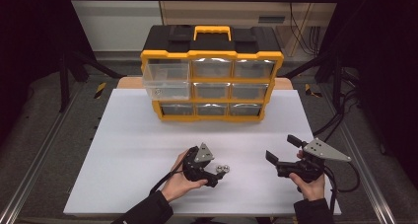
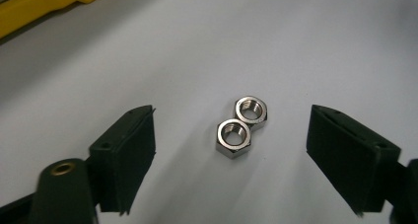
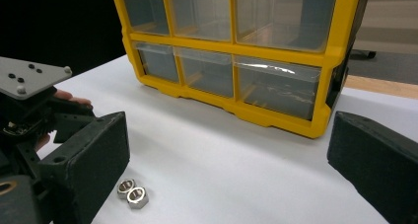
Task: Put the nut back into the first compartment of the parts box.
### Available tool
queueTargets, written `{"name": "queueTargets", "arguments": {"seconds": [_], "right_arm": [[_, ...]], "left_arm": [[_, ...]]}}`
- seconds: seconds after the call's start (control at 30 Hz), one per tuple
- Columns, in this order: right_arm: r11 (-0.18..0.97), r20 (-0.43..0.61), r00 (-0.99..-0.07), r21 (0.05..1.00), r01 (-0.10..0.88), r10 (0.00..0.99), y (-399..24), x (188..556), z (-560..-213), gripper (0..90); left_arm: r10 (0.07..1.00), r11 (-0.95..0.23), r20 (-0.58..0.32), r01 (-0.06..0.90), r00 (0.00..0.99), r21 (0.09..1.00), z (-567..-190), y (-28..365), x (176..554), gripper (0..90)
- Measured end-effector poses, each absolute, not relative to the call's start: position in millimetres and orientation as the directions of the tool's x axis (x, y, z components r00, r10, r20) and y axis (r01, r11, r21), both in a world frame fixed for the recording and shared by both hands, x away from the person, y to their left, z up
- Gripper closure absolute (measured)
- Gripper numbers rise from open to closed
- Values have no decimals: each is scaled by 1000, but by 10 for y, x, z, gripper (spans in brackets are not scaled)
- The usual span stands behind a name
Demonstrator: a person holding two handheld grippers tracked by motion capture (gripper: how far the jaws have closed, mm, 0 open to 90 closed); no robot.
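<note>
Left gripper (image 2: 231, 135) fingers straddle two nuts (image 2: 241, 126)

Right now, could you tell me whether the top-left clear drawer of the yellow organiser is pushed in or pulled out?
Pulled out: the top-left clear drawer juts forward of the yellow organiser's frame, past its neighbours.

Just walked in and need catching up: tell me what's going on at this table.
A person holds a gripper in each hand. The left gripper is down over two nuts that lie touching on the white table, jaws open on either side, not yet gripping. The right gripper waits open beside them. A yellow drawer cabinet stands behind, one top-left drawer pulled out.
</note>
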State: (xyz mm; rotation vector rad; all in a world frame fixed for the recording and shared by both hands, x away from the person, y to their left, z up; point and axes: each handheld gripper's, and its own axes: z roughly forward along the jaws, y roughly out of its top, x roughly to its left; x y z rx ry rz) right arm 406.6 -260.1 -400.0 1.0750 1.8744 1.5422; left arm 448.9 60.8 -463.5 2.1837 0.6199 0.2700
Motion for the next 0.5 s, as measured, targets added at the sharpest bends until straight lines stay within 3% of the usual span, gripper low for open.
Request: {"name": "queueTargets", "arguments": {"seconds": [0.07,0.5], "right_arm": [[57,110,-575,963,263,810,-2600,4070,-4002,30],[56,111,-577,963,265,809,-2594,4073,-4004,30]], "left_arm": [[488,-559,0,312,873,769,-4662,584,4510,221],[523,-579,-30,381,852,721,-4753,528,4537,415]]}}
